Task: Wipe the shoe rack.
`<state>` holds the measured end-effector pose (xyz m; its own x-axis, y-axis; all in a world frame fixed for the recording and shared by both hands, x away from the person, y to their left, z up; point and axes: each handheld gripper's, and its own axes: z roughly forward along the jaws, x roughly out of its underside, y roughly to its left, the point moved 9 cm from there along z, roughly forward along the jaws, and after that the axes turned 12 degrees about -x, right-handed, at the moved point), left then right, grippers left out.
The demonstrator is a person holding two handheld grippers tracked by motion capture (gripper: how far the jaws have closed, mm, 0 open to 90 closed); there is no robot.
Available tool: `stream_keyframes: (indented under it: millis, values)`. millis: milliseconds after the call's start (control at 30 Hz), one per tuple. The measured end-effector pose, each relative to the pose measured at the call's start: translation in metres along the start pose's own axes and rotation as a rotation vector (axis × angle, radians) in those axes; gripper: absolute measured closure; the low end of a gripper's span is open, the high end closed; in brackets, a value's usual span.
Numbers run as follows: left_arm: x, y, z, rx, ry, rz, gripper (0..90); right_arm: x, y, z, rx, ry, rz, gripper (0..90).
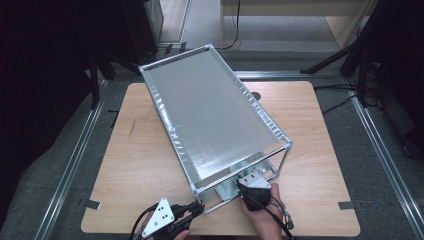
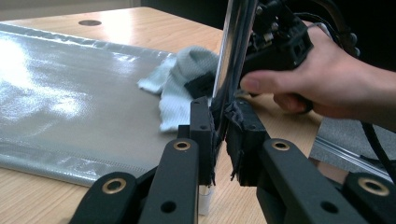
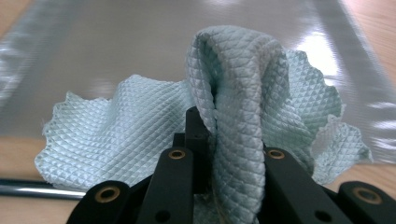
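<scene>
l grip (image 2: 219, 123) on post (image 2: 233, 51), r grip (image 3: 226, 135) on cloth (image 3: 243, 93)

Pale green waffle-weave cloth (image 1: 227, 189) mostly hidden under the silver mesh shelf (image 1: 210, 110), left gripper (image 1: 192, 210) body cut off below, right gripper's (image 3: 219, 140) pads buried in cloth folds.

No legible txt, labels, brands or nos. on anything in any view.

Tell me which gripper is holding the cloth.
The right gripper: its jaws pinch a fold of the pale green cloth. The left gripper instead clamps the rack's chrome post.
</scene>
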<state>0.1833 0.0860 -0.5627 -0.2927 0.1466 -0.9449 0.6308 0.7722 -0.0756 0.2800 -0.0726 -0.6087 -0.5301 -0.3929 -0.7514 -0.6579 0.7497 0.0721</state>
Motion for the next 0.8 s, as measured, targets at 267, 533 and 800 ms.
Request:
stream_keyframes:
  millis: [267,533,800]
  values:
    - [0.0,0.0,0.0,0.003,-0.002,-0.001,80.8,-0.003,0.056,0.012,-0.158,-0.005,-0.063,80.1]
    - [0.0,0.0,0.0,0.007,0.002,-0.011,80.6,-0.002,0.052,0.011,-0.153,0.0,-0.085,79.7]
    - [0.0,0.0,0.0,0.01,0.003,-0.011,80.6,0.0,-0.002,-0.004,-0.04,0.004,-0.019,79.7]
